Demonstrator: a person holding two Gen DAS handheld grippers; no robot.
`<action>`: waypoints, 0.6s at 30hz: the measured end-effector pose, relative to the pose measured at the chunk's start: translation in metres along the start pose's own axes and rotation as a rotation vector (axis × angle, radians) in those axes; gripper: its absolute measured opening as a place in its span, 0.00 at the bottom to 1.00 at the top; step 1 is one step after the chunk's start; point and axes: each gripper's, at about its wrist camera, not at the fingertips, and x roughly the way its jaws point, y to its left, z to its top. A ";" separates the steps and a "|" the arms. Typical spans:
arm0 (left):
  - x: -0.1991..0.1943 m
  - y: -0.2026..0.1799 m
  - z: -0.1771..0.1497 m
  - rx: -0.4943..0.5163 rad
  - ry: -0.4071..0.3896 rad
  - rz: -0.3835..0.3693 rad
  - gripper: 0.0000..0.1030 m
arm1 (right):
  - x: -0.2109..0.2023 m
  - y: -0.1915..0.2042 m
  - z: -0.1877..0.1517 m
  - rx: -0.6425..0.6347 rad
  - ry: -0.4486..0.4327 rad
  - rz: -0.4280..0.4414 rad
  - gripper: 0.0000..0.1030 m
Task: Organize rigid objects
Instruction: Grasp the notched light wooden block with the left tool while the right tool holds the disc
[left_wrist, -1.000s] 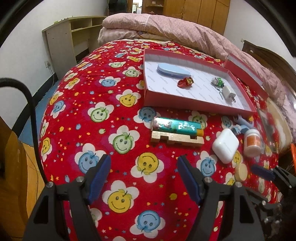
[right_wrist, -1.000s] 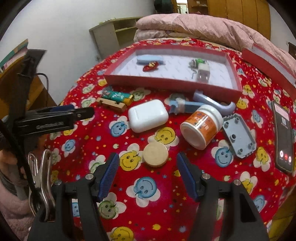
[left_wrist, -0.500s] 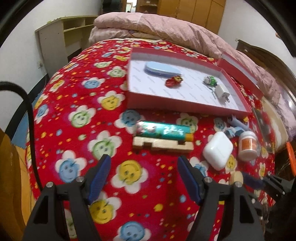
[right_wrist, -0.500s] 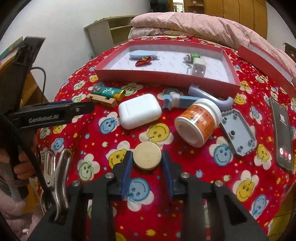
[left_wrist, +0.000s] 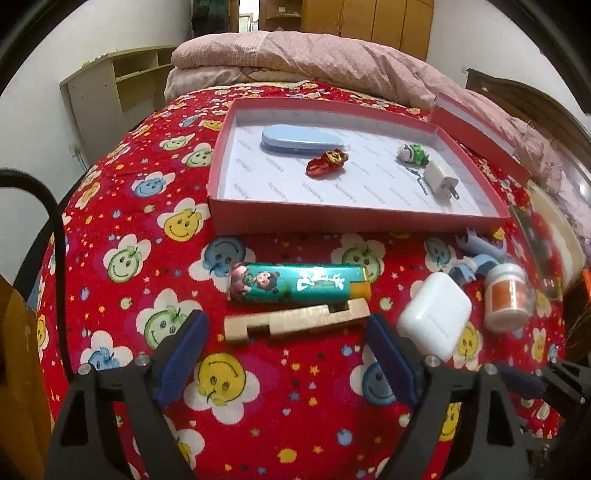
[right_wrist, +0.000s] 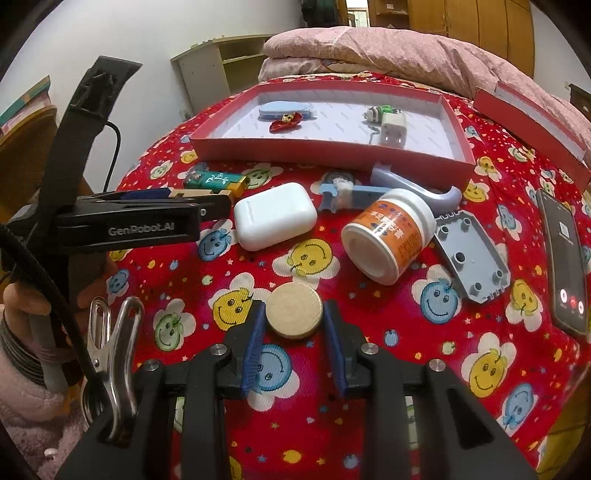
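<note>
the phone (right_wrist: 563, 258) runs off the right edge of the left wrist view, where it shows only as a dark blurred strip; the small text on its screen in the right wrist view is too fine to read. the red lid (left_wrist: 476, 127) is cut short at the right in both views. the left gripper (right_wrist: 177, 201), seen side-on from the right wrist camera, covers most of the wooden block (left_wrist: 295, 323) and one end of the lighter (right_wrist: 218, 181). the print on the white bottle (right_wrist: 388, 236) cannot be read. the keychain (right_wrist: 380, 112) sits partly behind the charger plug (right_wrist: 393, 127). the hand (right_wrist: 26, 299) at the left is largely hidden by cable and handle.
</note>
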 end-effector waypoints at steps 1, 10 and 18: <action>0.001 -0.002 0.000 0.005 -0.001 0.007 0.88 | 0.000 0.000 0.000 0.001 -0.001 0.001 0.32; 0.001 -0.002 0.003 -0.088 0.001 0.011 0.88 | 0.000 0.000 0.001 0.004 -0.009 0.006 0.32; 0.002 -0.008 0.001 -0.085 -0.006 0.075 0.79 | 0.000 -0.002 0.000 0.012 -0.015 0.022 0.32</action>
